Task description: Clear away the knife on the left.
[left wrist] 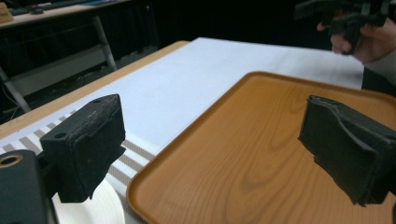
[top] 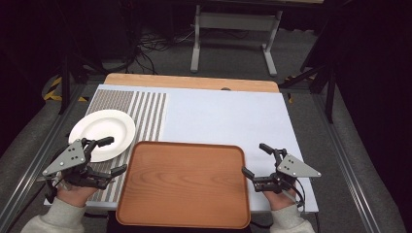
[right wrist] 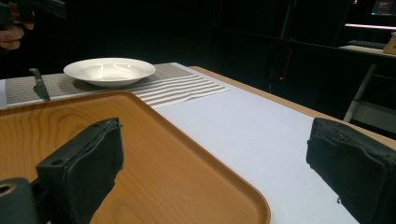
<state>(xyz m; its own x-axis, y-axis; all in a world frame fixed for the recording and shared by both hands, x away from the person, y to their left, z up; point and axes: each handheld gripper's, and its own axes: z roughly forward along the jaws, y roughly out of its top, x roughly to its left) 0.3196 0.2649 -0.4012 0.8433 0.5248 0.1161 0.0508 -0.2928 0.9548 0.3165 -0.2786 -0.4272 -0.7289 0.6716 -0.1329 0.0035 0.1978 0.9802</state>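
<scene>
Nearby, both claws, left (top: pixel 111 156) and right (top: pixel 256 160), agape and empty; tray (top: pixel 184 182) near edge cropped.

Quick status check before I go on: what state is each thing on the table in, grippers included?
Round white plate: empty, upright, on the striped mat.
Rectangular wooden tray: empty, flat on the table, near edge.
Grey striped placemat: flat, partly under plate and tray.
Left gripper: open, holding nothing, beside the plate.
Right gripper: open, holding nothing, right of the tray.
</scene>
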